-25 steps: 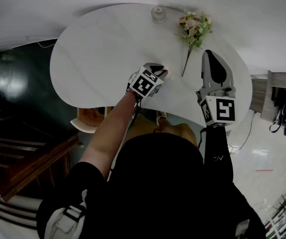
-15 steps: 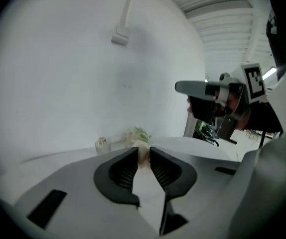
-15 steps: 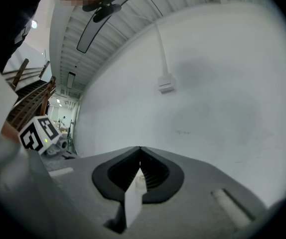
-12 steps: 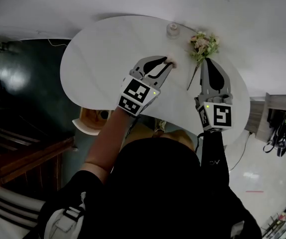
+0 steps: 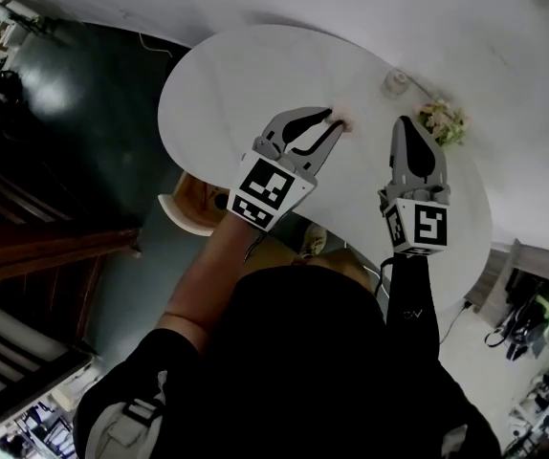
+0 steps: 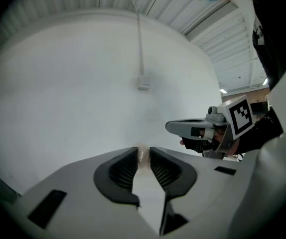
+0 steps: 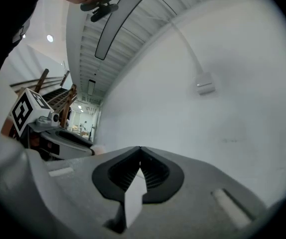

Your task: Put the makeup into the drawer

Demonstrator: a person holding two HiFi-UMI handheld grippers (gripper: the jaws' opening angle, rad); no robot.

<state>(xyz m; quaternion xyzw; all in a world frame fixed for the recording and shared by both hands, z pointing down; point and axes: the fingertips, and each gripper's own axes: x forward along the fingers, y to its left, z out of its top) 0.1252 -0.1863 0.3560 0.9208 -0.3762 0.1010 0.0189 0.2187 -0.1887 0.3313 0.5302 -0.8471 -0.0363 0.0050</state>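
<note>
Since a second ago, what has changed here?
The left gripper has risen from the table with the small pink makeup pinched in its jaws. The right gripper shifted slightly, shut and empty. Flowers and jar stayed put.

Soft, even light left the white rounded tabletop (image 5: 227, 84) bright, while the dark glossy floor (image 5: 50, 98) carried a pale glare patch. Both gripper views bowed strongly toward black, vignetted edges. Close to the lens, the grey plastic left gripper (image 6: 143, 152) and the grey plastic right gripper (image 7: 140, 151) looked soft.
</note>
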